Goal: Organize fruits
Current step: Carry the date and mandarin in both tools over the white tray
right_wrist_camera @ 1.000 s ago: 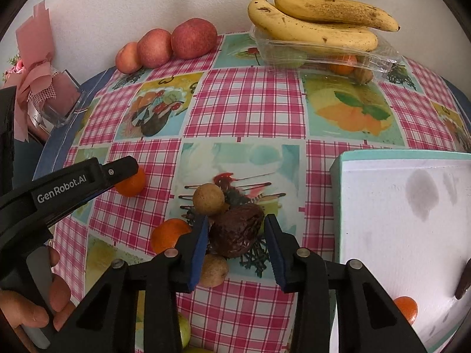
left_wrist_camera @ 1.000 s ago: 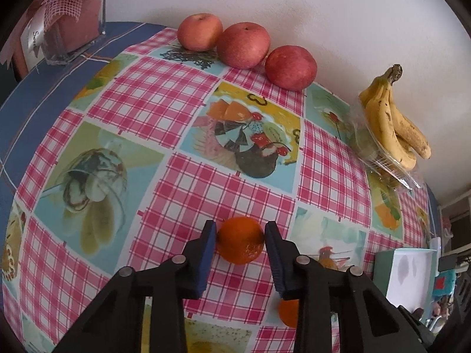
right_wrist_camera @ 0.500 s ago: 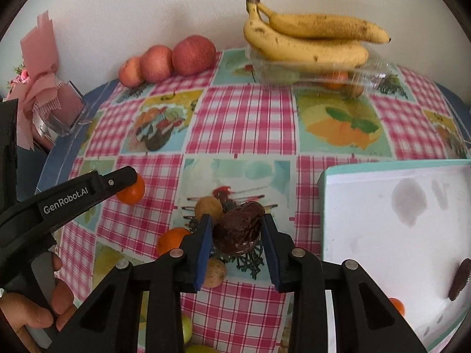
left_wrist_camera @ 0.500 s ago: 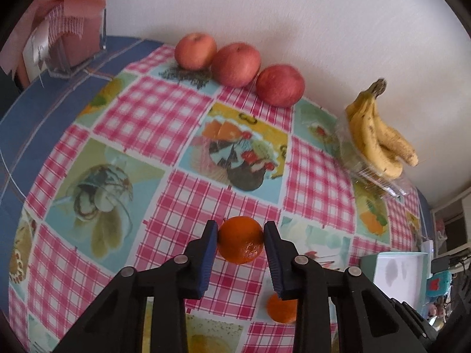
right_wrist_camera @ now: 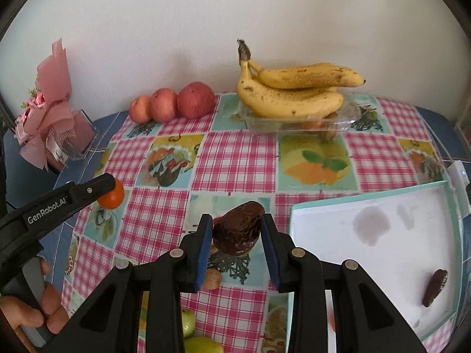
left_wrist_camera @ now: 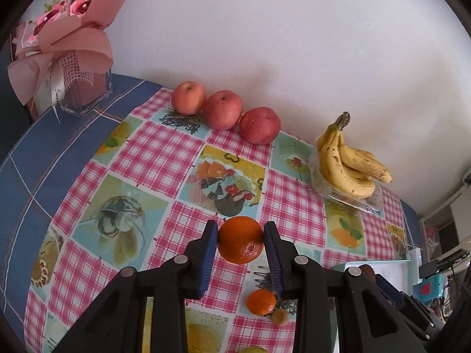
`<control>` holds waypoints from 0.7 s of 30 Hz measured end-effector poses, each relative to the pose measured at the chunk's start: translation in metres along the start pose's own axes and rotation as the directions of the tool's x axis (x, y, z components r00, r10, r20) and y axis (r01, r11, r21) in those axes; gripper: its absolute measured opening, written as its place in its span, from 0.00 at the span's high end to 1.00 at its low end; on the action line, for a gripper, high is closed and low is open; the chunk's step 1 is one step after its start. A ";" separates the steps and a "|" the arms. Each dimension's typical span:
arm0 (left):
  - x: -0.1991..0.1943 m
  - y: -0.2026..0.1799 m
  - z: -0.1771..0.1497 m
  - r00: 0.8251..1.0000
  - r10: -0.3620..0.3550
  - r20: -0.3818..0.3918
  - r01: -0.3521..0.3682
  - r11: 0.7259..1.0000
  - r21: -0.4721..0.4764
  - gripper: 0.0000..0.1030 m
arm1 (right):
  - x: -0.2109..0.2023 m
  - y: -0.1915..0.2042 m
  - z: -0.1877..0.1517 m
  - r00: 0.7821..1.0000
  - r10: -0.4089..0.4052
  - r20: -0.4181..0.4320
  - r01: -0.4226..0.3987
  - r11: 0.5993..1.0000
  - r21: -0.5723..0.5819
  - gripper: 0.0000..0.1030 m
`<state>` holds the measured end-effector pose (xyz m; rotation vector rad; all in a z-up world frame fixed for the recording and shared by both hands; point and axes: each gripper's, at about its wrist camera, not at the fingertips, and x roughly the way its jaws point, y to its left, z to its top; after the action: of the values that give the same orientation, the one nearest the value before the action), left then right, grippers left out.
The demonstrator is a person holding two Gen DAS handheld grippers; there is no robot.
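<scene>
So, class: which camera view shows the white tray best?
The right wrist view: the tray fills the lower right, its teal rim, stains and a dark piece inside all clear. The left wrist view shows only a sliver of it behind the gripper.

The tablecloth (right_wrist_camera: 235, 161) looks smooth and a bit shiny. The bananas' tray (right_wrist_camera: 347, 119) is clear plastic. The dark fruit (right_wrist_camera: 237, 232) is wrinkly and glossy.

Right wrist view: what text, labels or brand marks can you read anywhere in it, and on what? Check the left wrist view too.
"GenRobot.AI": white lettering on the arm of the left gripper, the last letter partly hidden.
White ribbon on the bouquet: dark lettering, too small and blurred to read.
Tablecloth: pictures only, no words legible.
White box: no text visible.
</scene>
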<state>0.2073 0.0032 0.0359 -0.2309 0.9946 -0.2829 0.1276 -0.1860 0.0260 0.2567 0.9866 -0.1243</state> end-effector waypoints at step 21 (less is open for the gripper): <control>0.001 -0.065 -0.019 1.000 -0.021 -0.023 0.023 0.996 0.090 0.67 | -0.027 -0.073 0.002 0.997 -0.080 0.016 0.078 0.992 0.098 0.66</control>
<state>0.1832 -0.0591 0.0451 -0.1572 0.9991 -0.3507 0.0987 -0.2570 0.0377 0.3051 0.9719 -0.2470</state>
